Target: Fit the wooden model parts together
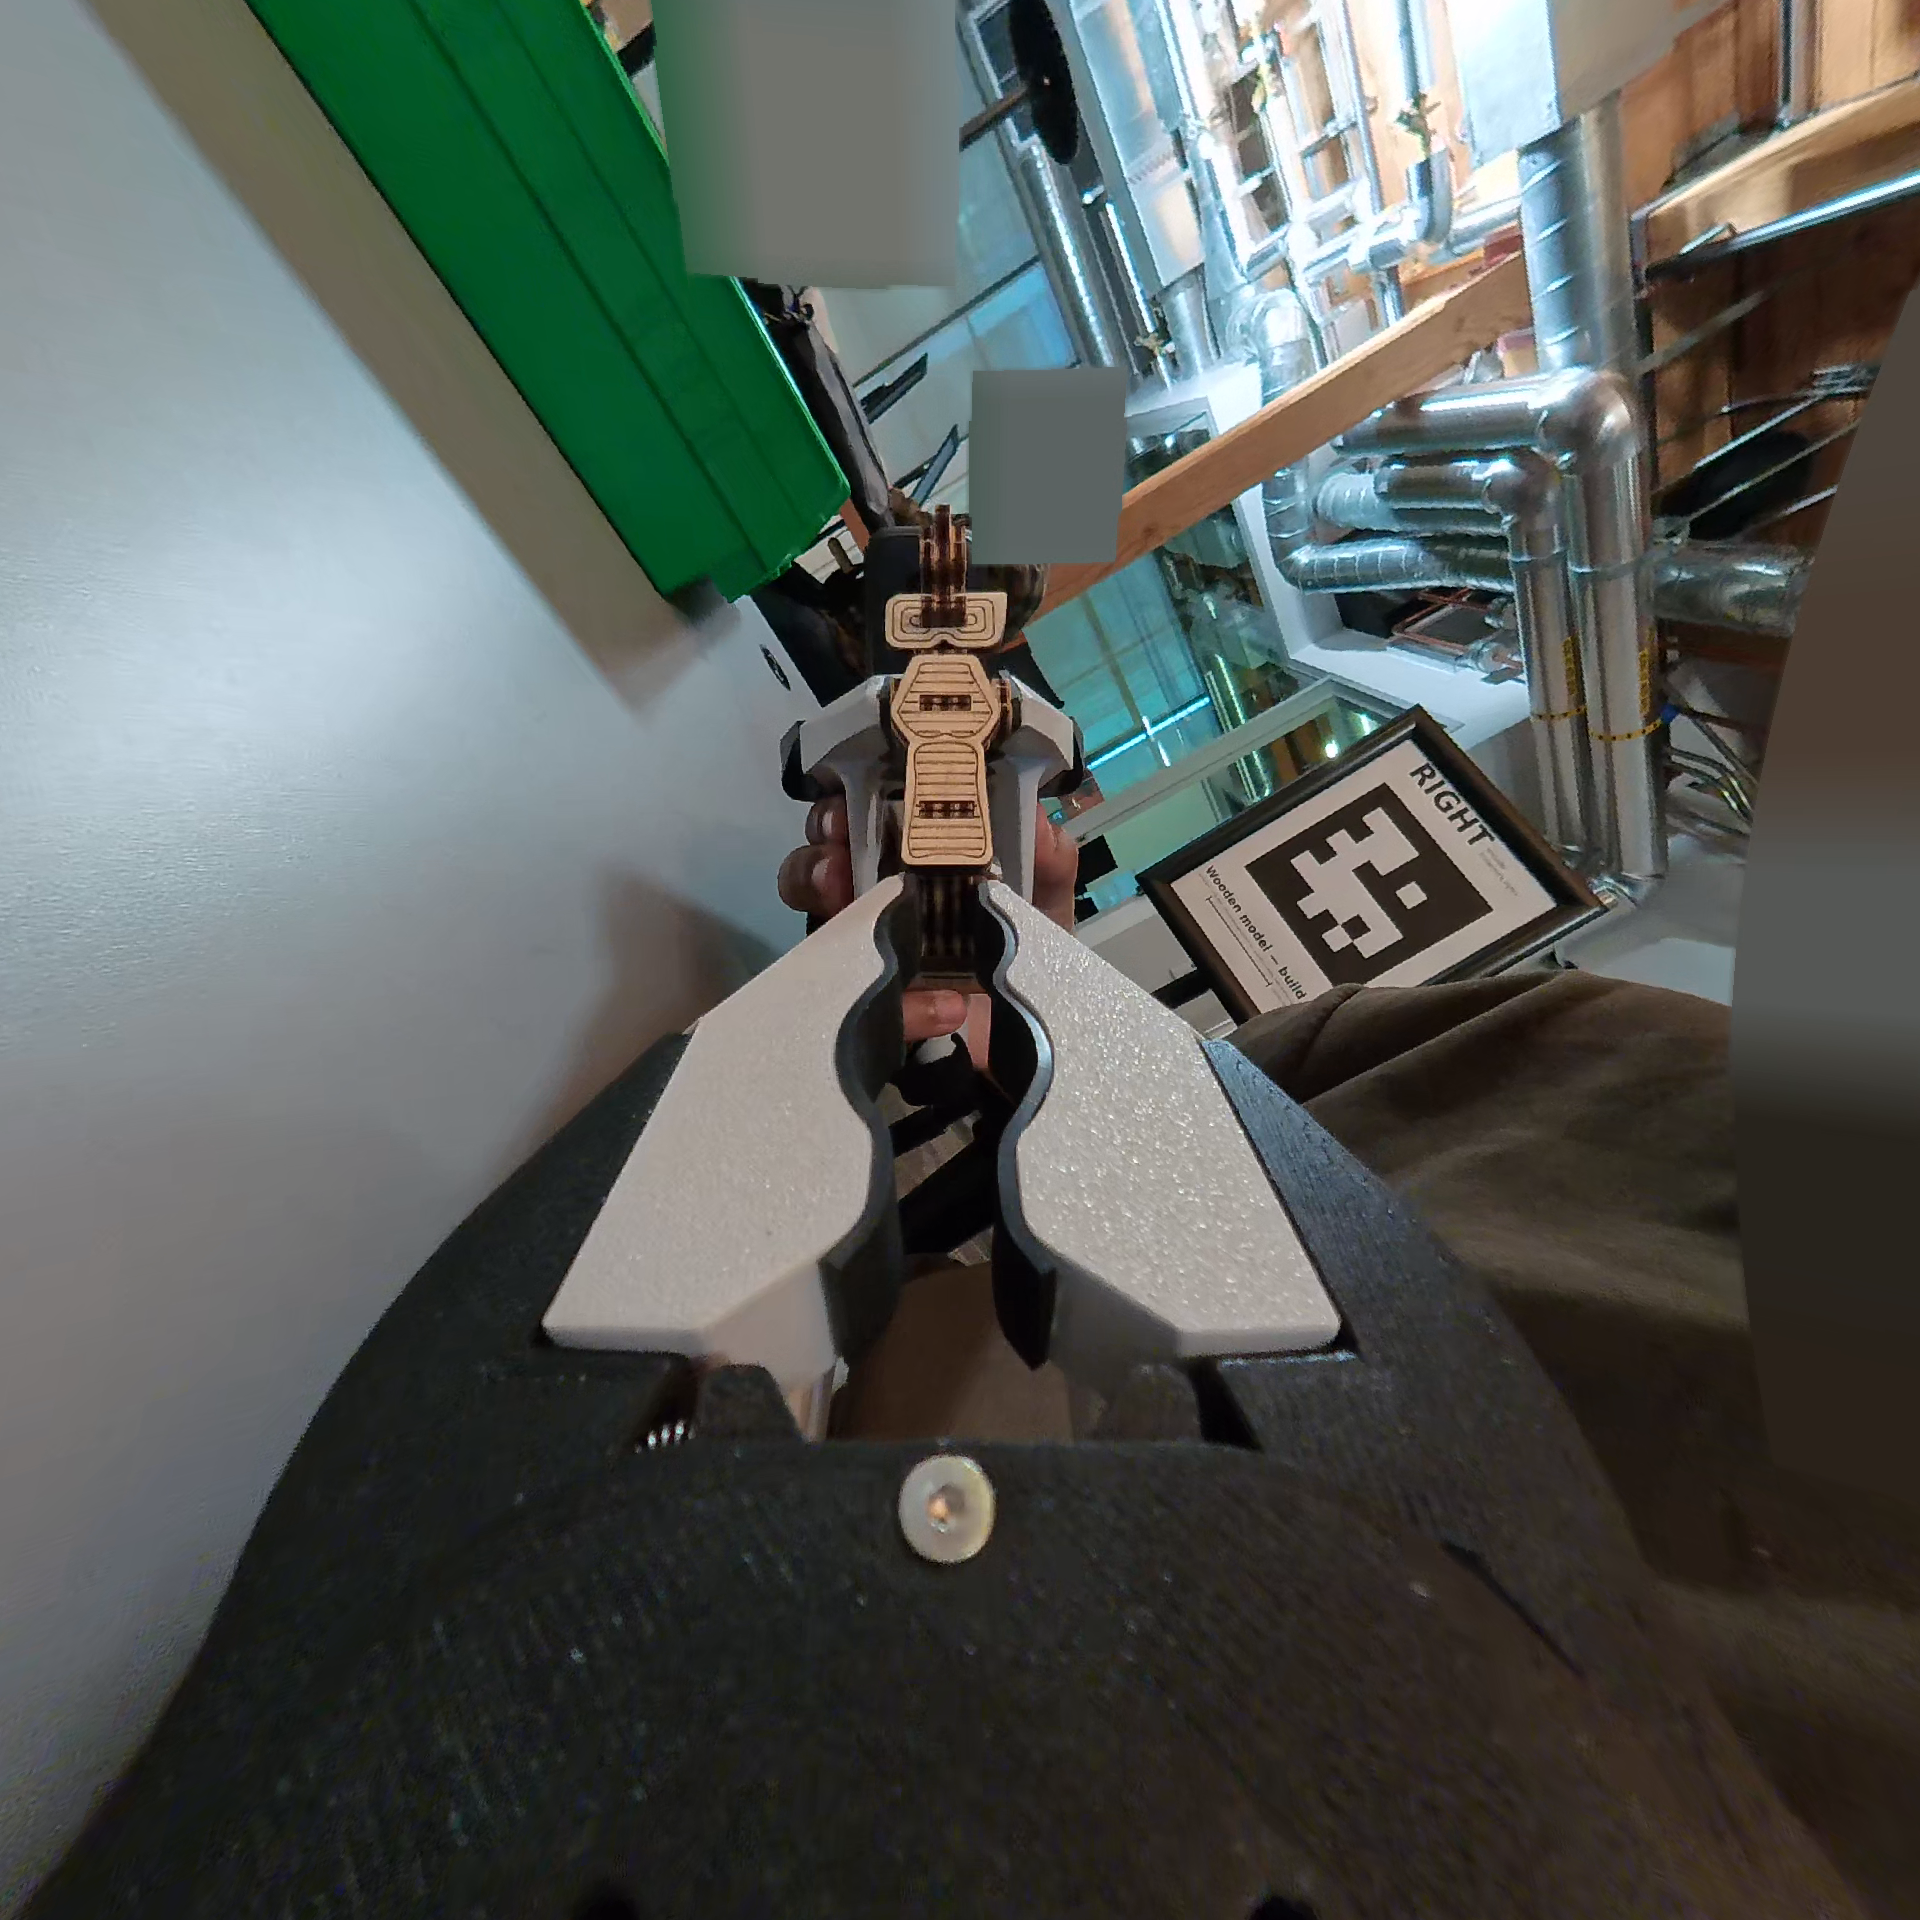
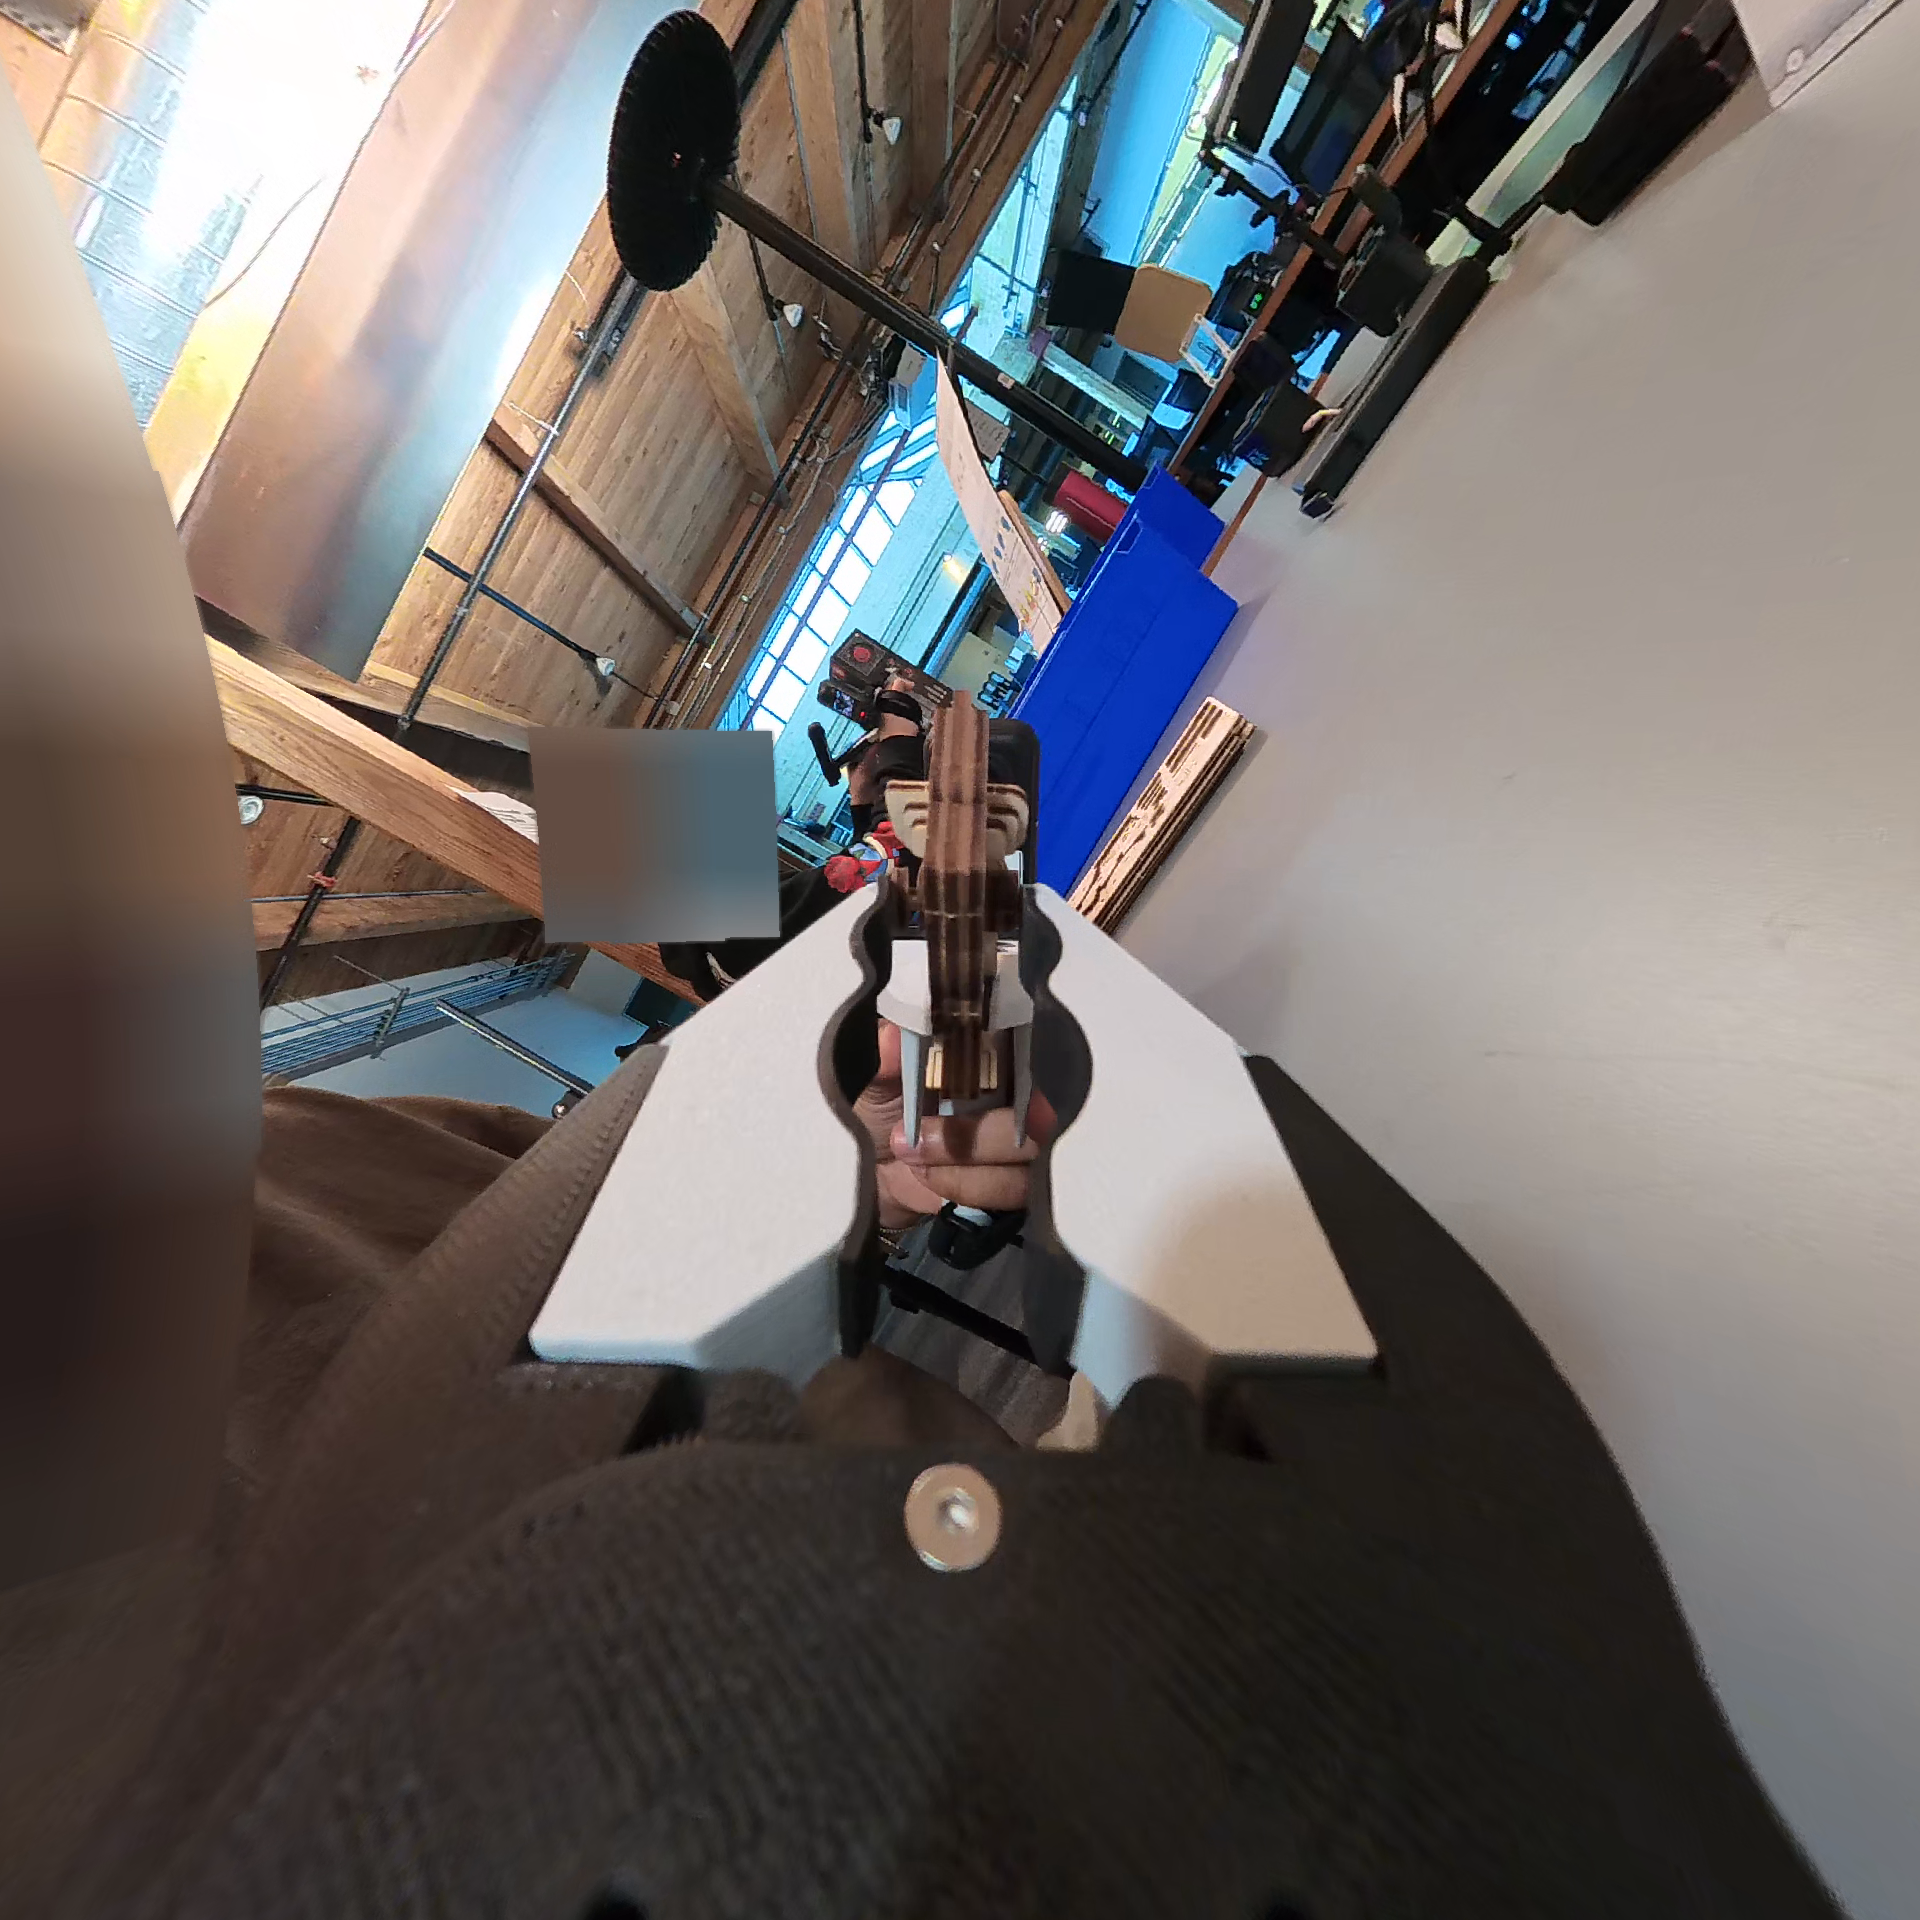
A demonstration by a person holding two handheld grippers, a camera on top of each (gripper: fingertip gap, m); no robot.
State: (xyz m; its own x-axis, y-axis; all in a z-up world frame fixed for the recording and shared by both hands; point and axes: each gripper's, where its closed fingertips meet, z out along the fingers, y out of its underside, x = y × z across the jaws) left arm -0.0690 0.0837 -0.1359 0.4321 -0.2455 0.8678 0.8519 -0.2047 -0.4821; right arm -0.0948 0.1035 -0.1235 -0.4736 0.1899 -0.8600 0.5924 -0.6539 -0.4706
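Clamped on the lower end of the wooden model, the left tool is seen in the left wrist view with its white fingers drawn in tight against the layered plywood edges. Beyond the tips, the model's engraved flat face is turned toward the camera, and the right tool is seen gripping it from the far side, a hand showing behind.

In the right wrist view, the right tool is closed on the same wooden model, presented edge-on just past its tips; the left tool is held opposite. A stack of plywood sheets lies off to the right on the bench.

A thin slat could be cracked, or a tab forced askew, if the two tools are twisted against each other. Which joint is being pressed cannot be made out, since the fingers hide the contact points.
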